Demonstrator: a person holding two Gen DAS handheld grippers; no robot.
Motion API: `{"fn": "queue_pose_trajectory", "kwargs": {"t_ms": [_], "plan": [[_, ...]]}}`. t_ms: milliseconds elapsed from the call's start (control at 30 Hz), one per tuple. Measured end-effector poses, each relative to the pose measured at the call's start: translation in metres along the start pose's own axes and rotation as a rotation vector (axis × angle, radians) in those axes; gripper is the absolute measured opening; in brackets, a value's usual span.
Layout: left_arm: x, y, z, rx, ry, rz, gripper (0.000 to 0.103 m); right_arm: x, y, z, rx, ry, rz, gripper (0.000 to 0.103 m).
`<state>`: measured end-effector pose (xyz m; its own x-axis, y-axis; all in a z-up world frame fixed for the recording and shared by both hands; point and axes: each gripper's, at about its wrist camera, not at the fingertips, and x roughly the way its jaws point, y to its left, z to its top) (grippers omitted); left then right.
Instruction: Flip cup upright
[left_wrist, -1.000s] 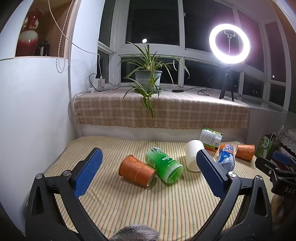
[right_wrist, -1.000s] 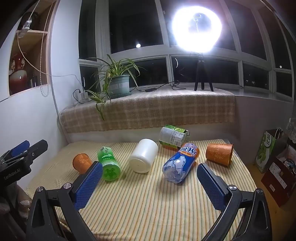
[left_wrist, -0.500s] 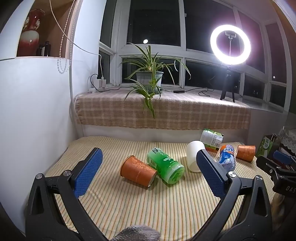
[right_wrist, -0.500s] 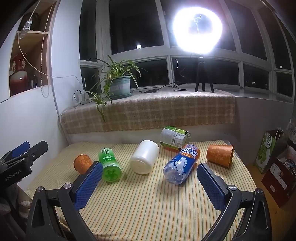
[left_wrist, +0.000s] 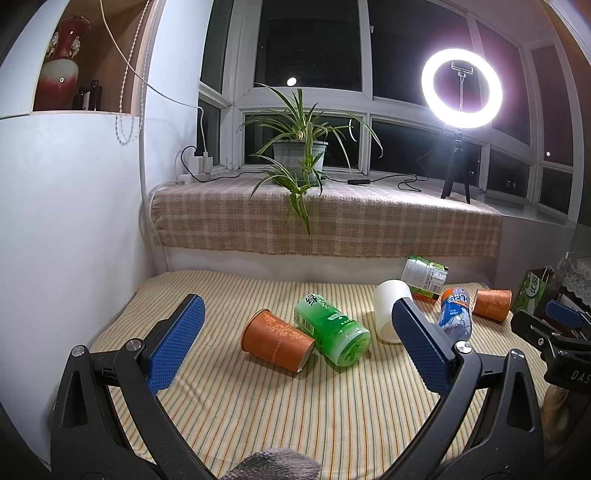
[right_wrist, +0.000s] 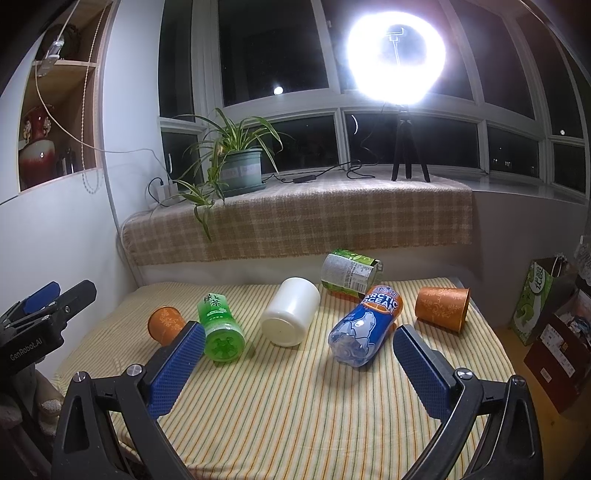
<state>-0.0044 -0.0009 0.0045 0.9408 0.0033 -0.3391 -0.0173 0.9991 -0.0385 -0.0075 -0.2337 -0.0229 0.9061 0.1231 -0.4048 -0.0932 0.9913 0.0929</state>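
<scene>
Both grippers hover over the striped cloth (left_wrist: 280, 413) with jaws spread wide and nothing between them. Just ahead of the left gripper (left_wrist: 295, 345), between its blue textured pads (left_wrist: 173, 350), an orange paper cup (left_wrist: 277, 339) with a pale scroll pattern lies on its side, touching a ribbed green plastic bottle (left_wrist: 330, 334). Ahead of the right gripper (right_wrist: 297, 365) lie a smooth white cup (right_wrist: 290, 312) and a clear blue-labelled bottle (right_wrist: 365, 325); a second orange cup (right_wrist: 441, 308) lies on its side farther to the right.
</scene>
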Motion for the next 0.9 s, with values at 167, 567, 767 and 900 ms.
{"fn": "queue_pose_trajectory", "kwargs": {"t_ms": [167,567,767,900], "plan": [[0.0002,0.0002,0.0005,-0.001,0.002,-0.002,0.103,0.0,0.001,-0.0004,-0.001,-0.001,-0.001,0.103],[0.0008,0.0021,0.0005,0.001,0.001,0.0,0.103,0.0,-0.0005,-0.0004,0.002,0.0,0.003,0.103],[0.0035,0.0072,0.0016,-0.002,0.002,0.001,0.103,0.0011,-0.0006,-0.0006,0.007,0.001,0.008,0.103],[0.0032,0.0064,0.0011,-0.001,0.0,0.0,0.103,0.0011,-0.0019,-0.0003,0.01,0.002,0.008,0.103]]}}
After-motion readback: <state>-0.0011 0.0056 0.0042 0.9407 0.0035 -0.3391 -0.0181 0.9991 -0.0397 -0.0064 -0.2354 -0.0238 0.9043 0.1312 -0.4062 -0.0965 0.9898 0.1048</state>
